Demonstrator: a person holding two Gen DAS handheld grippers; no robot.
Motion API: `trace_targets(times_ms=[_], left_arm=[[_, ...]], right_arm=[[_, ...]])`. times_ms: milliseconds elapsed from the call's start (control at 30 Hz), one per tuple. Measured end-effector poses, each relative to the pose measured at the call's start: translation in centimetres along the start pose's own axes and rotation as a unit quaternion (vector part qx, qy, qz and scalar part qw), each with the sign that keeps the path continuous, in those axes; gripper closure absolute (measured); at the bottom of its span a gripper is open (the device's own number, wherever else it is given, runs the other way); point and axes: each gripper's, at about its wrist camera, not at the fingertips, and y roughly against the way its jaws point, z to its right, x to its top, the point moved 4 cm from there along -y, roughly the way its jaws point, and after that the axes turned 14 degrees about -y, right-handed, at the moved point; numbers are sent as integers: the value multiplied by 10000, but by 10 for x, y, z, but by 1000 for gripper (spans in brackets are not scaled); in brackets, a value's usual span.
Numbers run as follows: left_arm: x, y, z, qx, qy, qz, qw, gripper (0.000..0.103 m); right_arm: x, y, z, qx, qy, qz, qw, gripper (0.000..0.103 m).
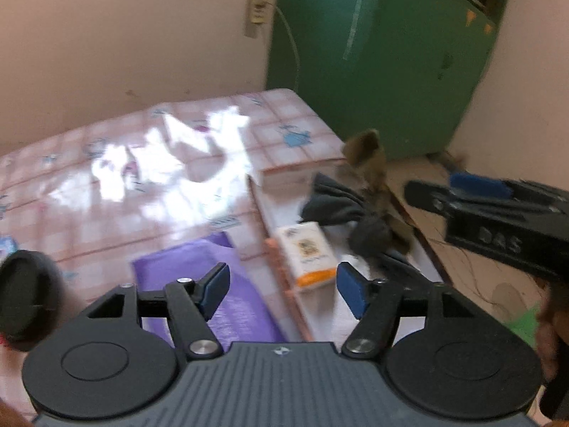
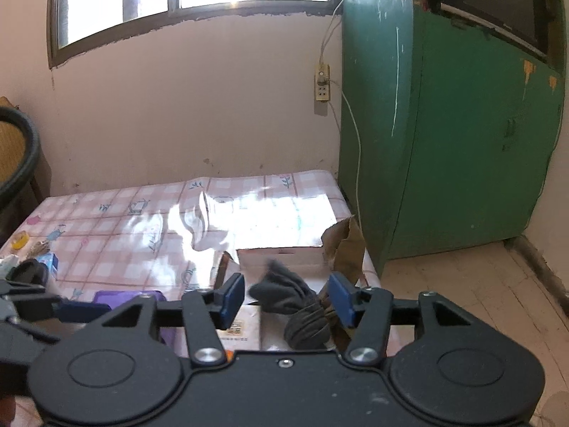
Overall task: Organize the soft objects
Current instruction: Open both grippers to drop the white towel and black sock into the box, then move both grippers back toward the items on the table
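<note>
A cardboard box [image 1: 270, 174] sits at the table's right edge, flaps open. Inside lie dark grey socks [image 1: 330, 203], a rolled dark sock [image 1: 371, 236] and a white-and-orange packet [image 1: 309, 252]. The socks [image 2: 284, 291] and box [image 2: 281, 256] also show in the right wrist view. A purple cloth [image 1: 220, 284] lies on the table left of the box. My left gripper [image 1: 282, 290] is open and empty above the box's near edge. My right gripper [image 2: 286, 300] is open and empty just above the socks; it also shows in the left wrist view [image 1: 498, 210].
The table has a pink checked cover [image 2: 124, 245] with sun glare. A green cabinet [image 2: 444, 142] stands right of it. A brown flap [image 2: 350, 245] rises at the box's far right. Small items [image 2: 21, 242] lie at the table's left edge. A wall socket [image 2: 322, 87] is behind.
</note>
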Motion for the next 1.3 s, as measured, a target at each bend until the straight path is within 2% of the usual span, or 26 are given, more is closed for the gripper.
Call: trace_targets(times_ms=[100,167,667,1300], left_arm=[[-1,11,-12,255,47,5,9997,30],[-1,17,-19,394,61,-6,9992,28],[-27,59,-84,883,431,41,9952,26],[-60,87,-160,1357,1010,-9,9856,26]], right_arm=[[-2,4,-16,-84,71,-41,9999,32],[-2,7,-24,-49,52,-49,10000,25],[-15,10,-113,341,256,-129,9990,25],[-31,-4,-204,896,541,-321,9940,25]])
